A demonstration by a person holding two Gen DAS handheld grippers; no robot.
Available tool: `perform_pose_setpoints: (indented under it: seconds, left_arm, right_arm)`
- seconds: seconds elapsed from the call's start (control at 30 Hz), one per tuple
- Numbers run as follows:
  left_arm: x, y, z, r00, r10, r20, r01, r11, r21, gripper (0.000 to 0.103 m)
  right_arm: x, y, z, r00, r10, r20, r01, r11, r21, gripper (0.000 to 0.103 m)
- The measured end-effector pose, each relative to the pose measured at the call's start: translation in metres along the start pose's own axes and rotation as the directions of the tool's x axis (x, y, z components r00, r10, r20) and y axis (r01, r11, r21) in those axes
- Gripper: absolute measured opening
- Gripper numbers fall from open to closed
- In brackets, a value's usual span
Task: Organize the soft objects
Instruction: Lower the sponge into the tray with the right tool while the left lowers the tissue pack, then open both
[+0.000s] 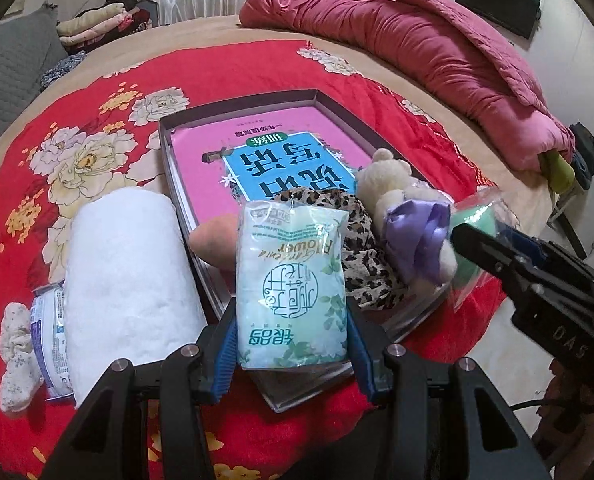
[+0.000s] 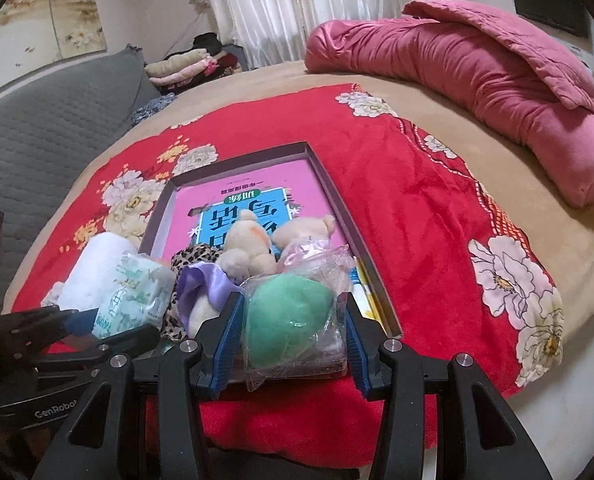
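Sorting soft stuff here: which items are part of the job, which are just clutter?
Job:
- tissue pack, in left claw
- bagged green sponge, in right claw
- plush bears
- leopard cloth
- white roll
- grey tray

Lying about:
- pink quilt
- folded clothes

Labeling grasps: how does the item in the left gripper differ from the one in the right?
The left gripper holds a tissue pack: flat, rectangular, pale blue, printed with text. The right gripper holds a green plush: rounded, plain, inside a loose clear bag. The tissue pack's wrap is tight; the green plush's bag is crinkled and baggy. Both are soft, plastic-wrapped, pinched between the pads above the near end of the tray.
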State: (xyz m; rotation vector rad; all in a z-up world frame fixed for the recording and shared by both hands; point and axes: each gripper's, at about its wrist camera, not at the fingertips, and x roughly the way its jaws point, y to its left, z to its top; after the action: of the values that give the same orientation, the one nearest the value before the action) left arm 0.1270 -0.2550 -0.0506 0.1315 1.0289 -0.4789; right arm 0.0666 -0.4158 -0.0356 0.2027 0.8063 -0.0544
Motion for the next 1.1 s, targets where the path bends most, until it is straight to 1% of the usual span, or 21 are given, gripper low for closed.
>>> perform_pose_setpoints:
  seconds: [0.17,0.3,0.5,0.7,0.8,0.87,0.97,1.1]
  left_arm:
    - [0.003,-0.002,0.000,1.000,0.014,0.008,-0.014,1.000,0.016,0.049]
    - [0.004,-0.005,-0.001,1.000,0.021,0.010,-0.021,0.999,0.028,0.049]
    - [0.004,-0.004,-0.001,1.000,0.017,0.011,-0.017,1.000,0.025,0.049]
    - [0.004,-0.005,-0.001,1.000,0.020,0.012,-0.020,0.999,0.027,0.049]
    - [0.005,-0.005,-0.001,1.000,0.021,0.012,-0.021,0.999,0.026,0.049]
    - [0.005,-0.005,0.000,1.000,0.020,0.012,-0.020,1.000,0.022,0.049]
    - [0.005,-0.005,0.000,1.000,0.021,0.012,-0.021,1.000,0.022,0.049]
    - [0.005,-0.005,0.001,1.000,0.019,0.010,-0.019,1.000,0.020,0.049]
  right_arm:
    - [0.013,0.005,0.002,1.000,-0.012,0.008,0.012,1.000,-0.019,0.050]
    - [0.028,0.004,-0.005,0.999,-0.026,-0.023,0.025,0.999,-0.020,0.050]
    - [0.032,-0.001,-0.009,1.000,-0.020,-0.021,0.020,1.000,-0.015,0.051]
    - [0.032,-0.007,-0.013,1.000,0.002,-0.024,-0.002,1.000,0.008,0.051]
    - [0.029,-0.008,-0.013,1.000,0.008,-0.016,-0.008,1.000,0.019,0.055]
    - [0.026,-0.009,-0.013,1.000,0.014,-0.008,-0.014,1.000,0.018,0.061]
    - [0.023,-0.007,-0.012,1.000,0.004,0.001,-0.004,1.000,0.006,0.065]
    - [0.020,-0.005,-0.012,1.000,-0.018,0.007,0.018,1.000,-0.005,0.067]
